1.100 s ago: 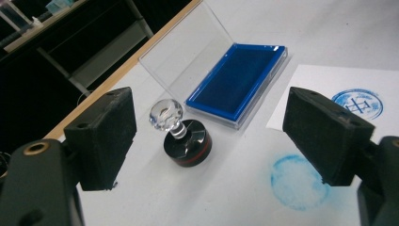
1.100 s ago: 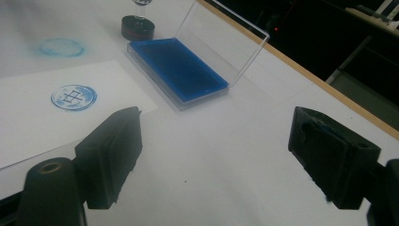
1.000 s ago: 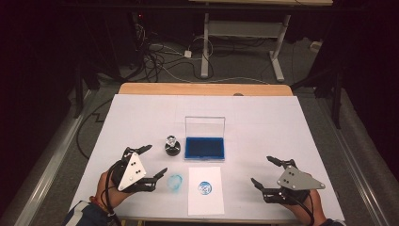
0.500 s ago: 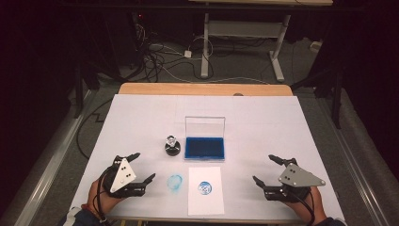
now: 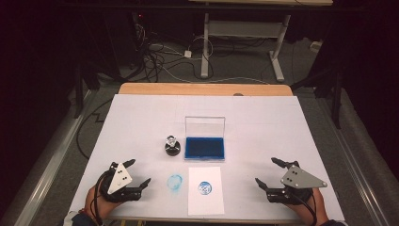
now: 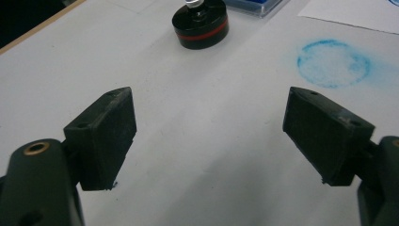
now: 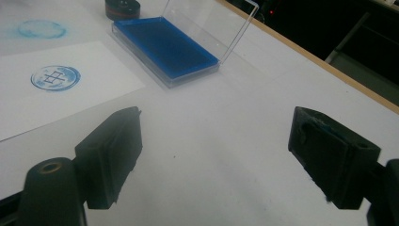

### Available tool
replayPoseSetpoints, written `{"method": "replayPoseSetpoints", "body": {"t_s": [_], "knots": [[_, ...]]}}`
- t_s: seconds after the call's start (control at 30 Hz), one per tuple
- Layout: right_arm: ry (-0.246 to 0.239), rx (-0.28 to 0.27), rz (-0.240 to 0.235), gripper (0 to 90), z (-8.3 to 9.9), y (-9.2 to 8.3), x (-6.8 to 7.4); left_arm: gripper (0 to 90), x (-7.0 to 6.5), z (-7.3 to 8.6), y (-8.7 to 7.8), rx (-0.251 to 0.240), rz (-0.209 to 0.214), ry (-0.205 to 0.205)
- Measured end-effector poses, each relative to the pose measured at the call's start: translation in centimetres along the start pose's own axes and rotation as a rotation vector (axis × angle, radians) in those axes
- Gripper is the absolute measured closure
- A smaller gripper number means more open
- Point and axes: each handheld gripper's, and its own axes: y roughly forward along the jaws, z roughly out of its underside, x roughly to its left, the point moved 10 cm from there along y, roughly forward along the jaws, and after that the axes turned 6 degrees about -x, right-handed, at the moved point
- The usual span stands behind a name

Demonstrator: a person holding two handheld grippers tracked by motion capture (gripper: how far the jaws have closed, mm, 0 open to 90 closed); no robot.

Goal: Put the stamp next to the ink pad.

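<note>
Your left gripper (image 5: pixel 136 175) rests near the table's front edge, jaws spread wide and empty; your right gripper (image 5: pixel 272 173) mirrors it on the far side of the stamped paper (image 5: pixel 205 190), equally open and empty; the round black stamp (image 5: pixel 172 146) stands upright just left of the open blue ink pad (image 5: pixel 204 146), beyond a blue ring smudge (image 5: pixel 175 183) on the table cover; to pick up the stamp cleanly, bring the left jaws level around its base, squeeze square, lift straight.
</note>
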Motion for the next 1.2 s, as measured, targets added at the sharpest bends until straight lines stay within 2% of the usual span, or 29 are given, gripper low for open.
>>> {"method": "replayPoseSetpoints", "body": {"t_s": [0.27,0.57,0.77,1.2], "knots": [[-0.018,0.006,0.002,17.7,-0.11,-0.18,0.45,17.1,-0.21,-0.18,-0.16,-0.003,0.007,0.017],[-0.019,0.013,0.000,17.7,-0.11,0.14,0.55,17.1,0.16,-0.17,-0.25,-0.017,0.012,-0.012],[-0.017,0.006,0.007,17.9,-0.14,-0.01,0.45,17.1,0.01,-0.10,-0.15,-0.005,0.017,0.000],[-0.014,0.010,0.010,17.9,-0.09,0.10,0.39,17.1,0.09,0.03,-0.03,0.003,0.016,-0.006]]}}
